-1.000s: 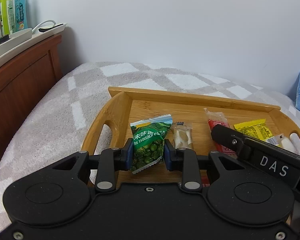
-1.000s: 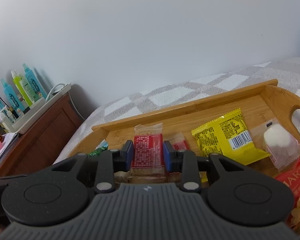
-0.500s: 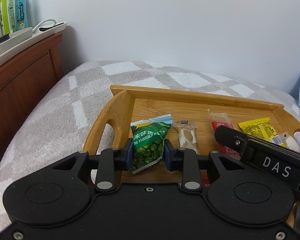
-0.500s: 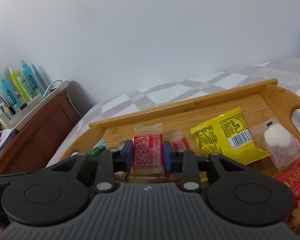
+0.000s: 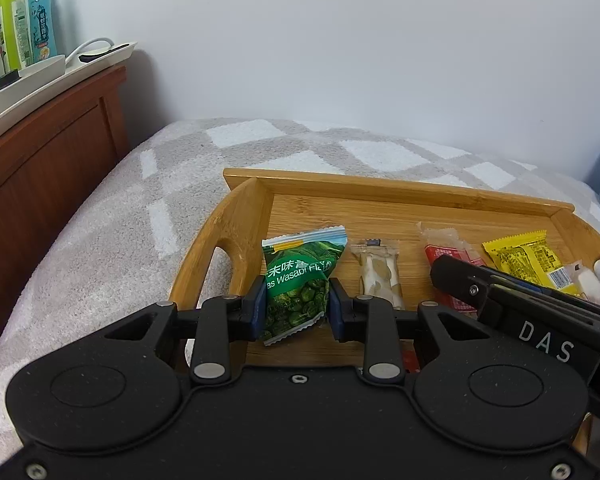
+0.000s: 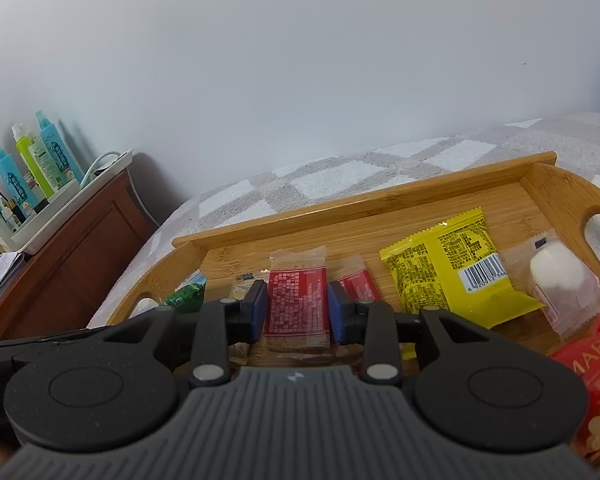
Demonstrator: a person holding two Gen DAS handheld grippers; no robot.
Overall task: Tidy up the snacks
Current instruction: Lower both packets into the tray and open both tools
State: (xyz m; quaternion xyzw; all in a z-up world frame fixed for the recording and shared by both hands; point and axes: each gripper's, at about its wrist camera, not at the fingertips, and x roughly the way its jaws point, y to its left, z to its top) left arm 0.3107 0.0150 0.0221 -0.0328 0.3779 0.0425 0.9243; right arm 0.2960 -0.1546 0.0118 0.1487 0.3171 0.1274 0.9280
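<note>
Left gripper (image 5: 296,307) clamped on green wasabi-pea packet (image 5: 300,286), low over wooden tray (image 5: 380,188). Right gripper (image 6: 296,309) astride red-label bar packet (image 6: 297,303), jaws just eased wider, pads barely touching. Could slip, slick film. Read "Wasabi", "DAS" on right gripper, "MART" on red bag (image 6: 592,376).

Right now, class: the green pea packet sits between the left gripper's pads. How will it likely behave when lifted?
The green pea packet looks puffy and creased, so it will probably flex, not stay stiff. Its glossy film may slip between the left gripper pads. It seems light: small, and lying on the tray.
</note>
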